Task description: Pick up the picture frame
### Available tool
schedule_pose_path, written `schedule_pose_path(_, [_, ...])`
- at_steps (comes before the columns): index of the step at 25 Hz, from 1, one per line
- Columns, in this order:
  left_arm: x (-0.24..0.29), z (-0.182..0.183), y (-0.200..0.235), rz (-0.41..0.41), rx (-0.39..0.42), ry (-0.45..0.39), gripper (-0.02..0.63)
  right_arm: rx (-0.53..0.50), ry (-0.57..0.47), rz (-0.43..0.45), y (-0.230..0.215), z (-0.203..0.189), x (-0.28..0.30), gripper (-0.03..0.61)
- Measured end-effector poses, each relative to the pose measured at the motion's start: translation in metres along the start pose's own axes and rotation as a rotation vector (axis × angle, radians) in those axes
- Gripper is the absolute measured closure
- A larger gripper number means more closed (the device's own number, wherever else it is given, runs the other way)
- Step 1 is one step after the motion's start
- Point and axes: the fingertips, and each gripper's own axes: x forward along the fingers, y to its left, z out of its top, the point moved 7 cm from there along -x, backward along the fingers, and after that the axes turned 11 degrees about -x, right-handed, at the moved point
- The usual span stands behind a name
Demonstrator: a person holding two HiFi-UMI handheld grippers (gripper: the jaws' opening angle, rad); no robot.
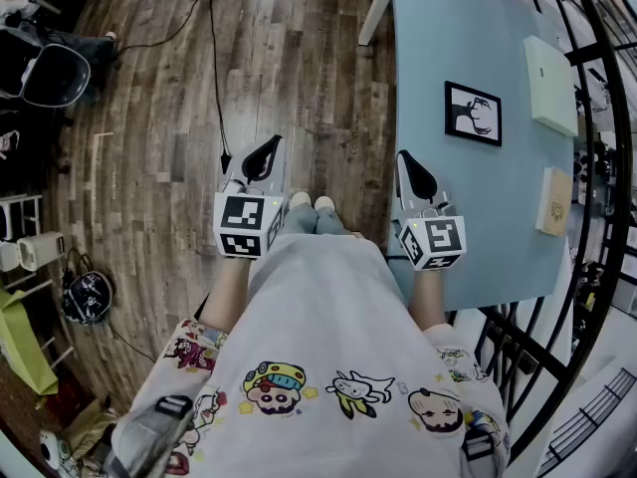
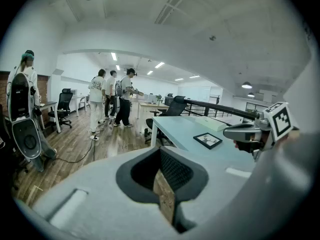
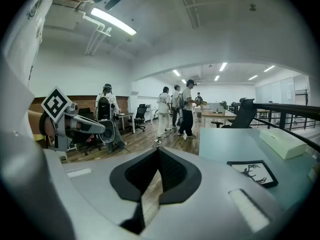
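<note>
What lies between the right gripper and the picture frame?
Only bare blue tabletop. The head view shows nothing on the stretch from the right gripper to the picture frame.

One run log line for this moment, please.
left gripper: shut, empty | right gripper: shut, empty | picture frame: flat on table, untouched

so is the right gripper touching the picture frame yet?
Apart. In the head view the right gripper, jaws shut and empty, hangs near the table edge, with bare tabletop plainly between its tips and the picture frame.
</note>
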Motion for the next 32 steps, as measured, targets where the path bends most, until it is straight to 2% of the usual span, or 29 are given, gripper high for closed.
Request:
schedule_pose_path(3, [-0.003, 0.001, 0.006, 0.005, 0.001, -0.005, 0.615, 0.006, -0.004, -0.005, 0.005, -0.001, 0.0, 0.569])
schedule_pose_path(8, [-0.009, 0.001, 0.02, 0.01, -0.002, -0.016, 0.615, 0.029, 0.001, -0.061, 0.01, -0.001, 0.001, 0.569])
schedule_pose_path(18, [-0.017, -0.006, 0.049, -0.003, -0.025, -0.02, 0.615, 0.05, 0.016, -0.094, 0.03, -0.004, 0.014, 0.56])
schedule_pose_path(20, [-0.014, -0.005, 0.055, -0.005, -0.03, -0.019, 0.584, 0.047, 0.014, -0.09, 0.03, -0.002, 0.019, 0.551])
schedule_pose_path(32, [0.051, 0.024, 0.074, 0.009, -0.039, -0.025, 0.563, 0.054, 0.002, -0.067, -0.017, 0.004, 0.085, 0.501])
